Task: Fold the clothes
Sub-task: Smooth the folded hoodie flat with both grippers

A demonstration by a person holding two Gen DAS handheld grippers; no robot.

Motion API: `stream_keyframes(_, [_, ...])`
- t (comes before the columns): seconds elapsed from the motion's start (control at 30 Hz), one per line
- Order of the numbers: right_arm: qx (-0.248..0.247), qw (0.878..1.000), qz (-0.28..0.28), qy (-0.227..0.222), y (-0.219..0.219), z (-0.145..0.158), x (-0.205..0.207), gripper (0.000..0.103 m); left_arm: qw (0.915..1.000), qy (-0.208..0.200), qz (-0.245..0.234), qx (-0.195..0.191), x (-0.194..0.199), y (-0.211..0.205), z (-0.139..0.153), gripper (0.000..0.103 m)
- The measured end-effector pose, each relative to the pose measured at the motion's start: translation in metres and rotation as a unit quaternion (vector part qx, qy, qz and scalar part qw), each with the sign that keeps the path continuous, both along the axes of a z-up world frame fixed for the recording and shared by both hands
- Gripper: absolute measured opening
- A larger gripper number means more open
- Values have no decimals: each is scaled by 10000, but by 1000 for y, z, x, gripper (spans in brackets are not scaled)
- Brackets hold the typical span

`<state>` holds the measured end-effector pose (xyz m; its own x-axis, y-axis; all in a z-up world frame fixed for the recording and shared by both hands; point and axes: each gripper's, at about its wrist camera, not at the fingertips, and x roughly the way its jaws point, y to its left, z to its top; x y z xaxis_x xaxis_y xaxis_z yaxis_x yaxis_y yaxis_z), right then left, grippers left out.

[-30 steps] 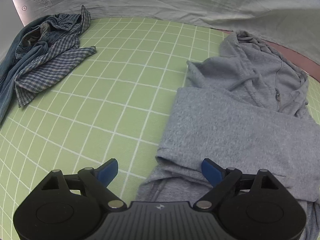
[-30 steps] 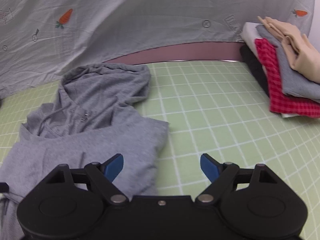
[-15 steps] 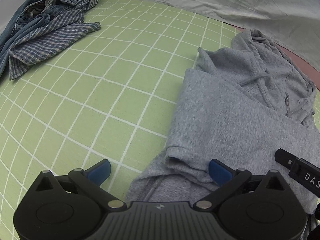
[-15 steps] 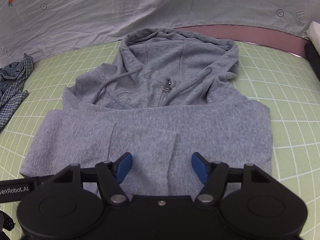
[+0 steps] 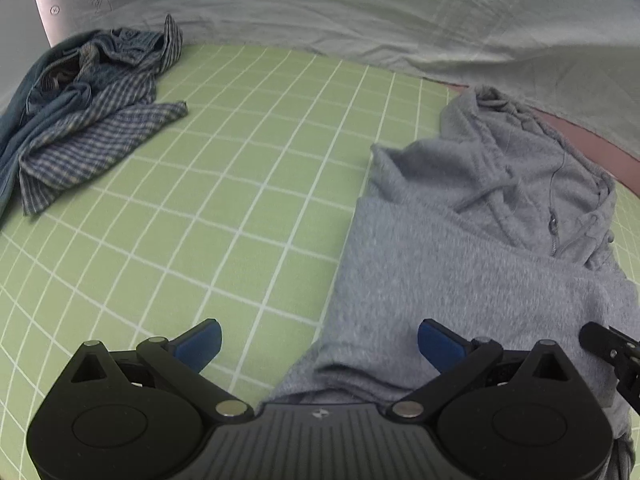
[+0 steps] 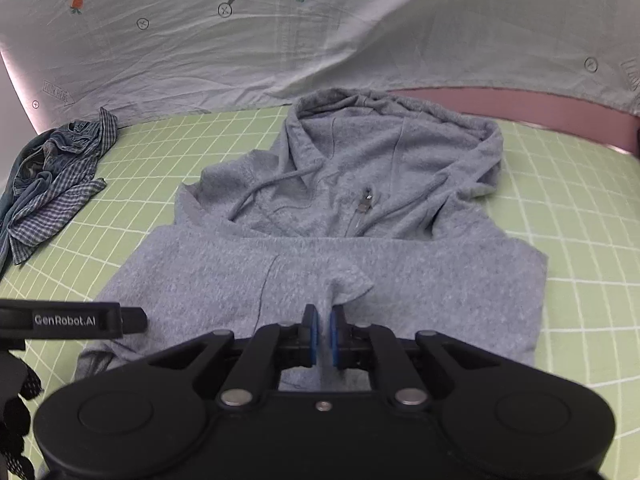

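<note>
A grey zip hoodie [image 6: 360,240] lies partly folded on the green grid mat [image 6: 580,248], hood toward the back. My right gripper [image 6: 322,338] is shut on a pinch of the hoodie's folded layer near its front middle. My left gripper [image 5: 318,340] is open, its blue fingertips straddling the hoodie's left edge [image 5: 400,280] just above the mat [image 5: 200,200]. The left gripper's body also shows at the left of the right wrist view [image 6: 72,320].
A crumpled pile of blue plaid shirt and denim [image 5: 80,120] lies at the mat's far left, also in the right wrist view [image 6: 52,176]. A pale sheet with carrot prints [image 6: 320,32] hangs behind the mat. A pink edge [image 6: 500,104] runs under it.
My right gripper has closed on the hoodie fabric; it was open half a second ago. My left gripper has pulled back a little and stays open.
</note>
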<state>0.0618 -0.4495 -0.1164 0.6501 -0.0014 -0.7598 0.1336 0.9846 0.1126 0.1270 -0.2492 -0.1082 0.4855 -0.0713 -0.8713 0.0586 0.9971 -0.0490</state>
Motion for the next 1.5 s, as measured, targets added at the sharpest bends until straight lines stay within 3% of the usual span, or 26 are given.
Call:
stream_keyframes(0.1, [-53,9993,-349,-102,-22,13,-11,6,9999,-96,-47,-99,4,-7,8,103])
stream_keyframes(0.17, [-87,9981,-588,-169,-36,22,-18,6,9998,-21,-177,50,5,-14,1,103])
stream_keyframes(0.33, [-95,9912,-1220,494,-73,-5,-22,13,9974,313,-414,495,4,-25,-25,103])
stream_keyframes(0.4, [-87,9901,-1250,629,-76,-13,-24,19,9978,287,-425,420,1,-21,-28,103])
stream_keyframes(0.43, [-184,9900,-1231,660,-74,-15,-25,24,9980,287,-425,371,0,-19,-29,103])
stream_keyframes(0.5, [-418,9884,-1241,764,-71,-18,-25,46,9979,359,-464,277,3,-16,-30,103])
stream_keyframes(0.53, [-547,9867,-1276,847,-71,-18,-23,64,9976,407,-505,236,5,-15,-30,103])
stream_keyframes(0.63, [-667,9848,-1310,927,-75,-19,-19,82,9960,593,-650,139,15,-13,-30,103])
stream_keyframes(0.73, [-591,9862,-1347,765,-86,-14,-15,101,9957,524,-750,122,29,-13,-20,103])
stream_keyframes(1.0, [-722,9809,-1781,298,-128,-3,25,103,9955,40,-898,306,103,-50,3,103])
stream_keyframes(1.37, [-472,9771,-2059,-239,-191,-7,124,103,9954,-190,-939,88,206,-115,-14,103])
stream_keyframes(1.5, [-823,9771,-1956,170,-193,-26,148,103,9931,-209,-1091,380,223,-132,-31,103])
